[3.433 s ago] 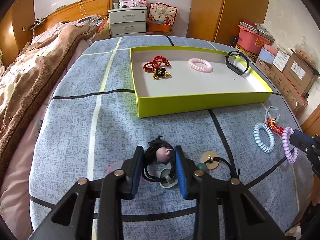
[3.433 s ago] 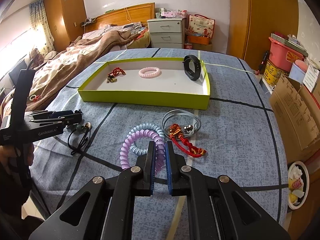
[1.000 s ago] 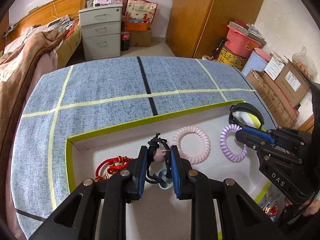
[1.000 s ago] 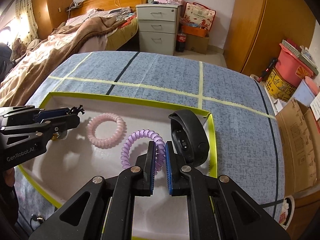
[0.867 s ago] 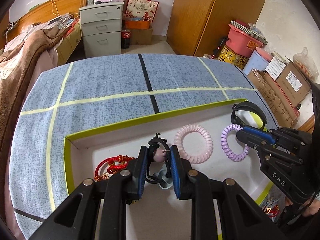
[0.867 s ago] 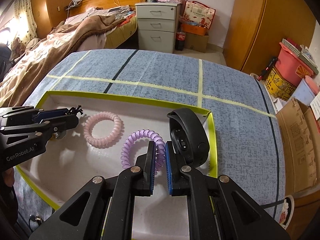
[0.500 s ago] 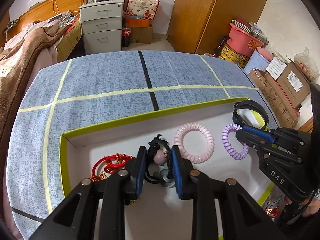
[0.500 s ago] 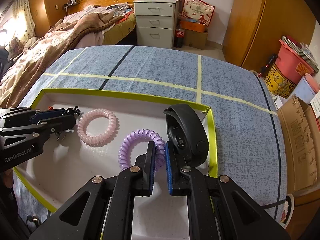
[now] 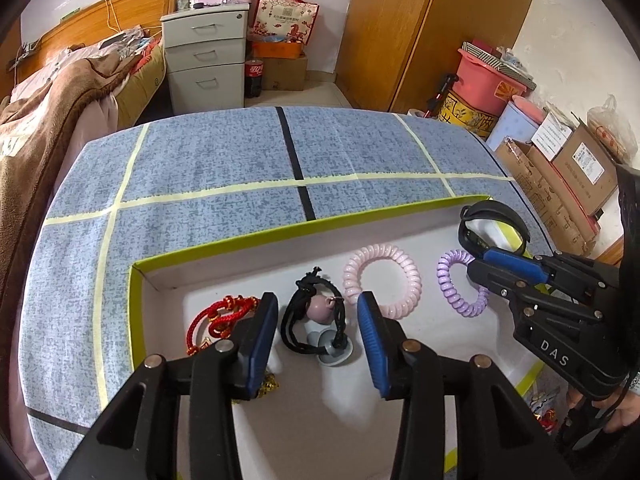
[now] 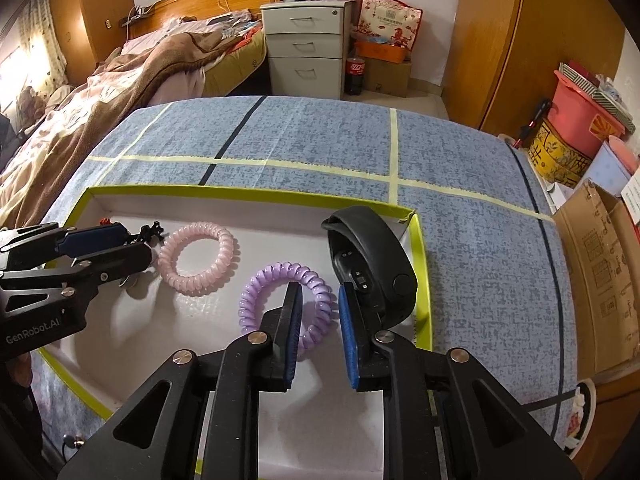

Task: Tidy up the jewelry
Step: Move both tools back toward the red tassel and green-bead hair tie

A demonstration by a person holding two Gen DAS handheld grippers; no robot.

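Both drops are basically done imo: left gripper jaws opening, black cord w/ pink bead lying loose between them on the tray floor. Right gripper jaws also opening around the purple coil, so lift straight up w/o snagging, esp. near the black band.

The tray is showing a bright yellow-green rim and a white inside. The table is wearing a speckled blue cloth with pale yellow and black lines. One curly ring is looking pink, the other curly ring purple. The cord is glowing red. The watch band is looking black. The fingers are showing blue pads.
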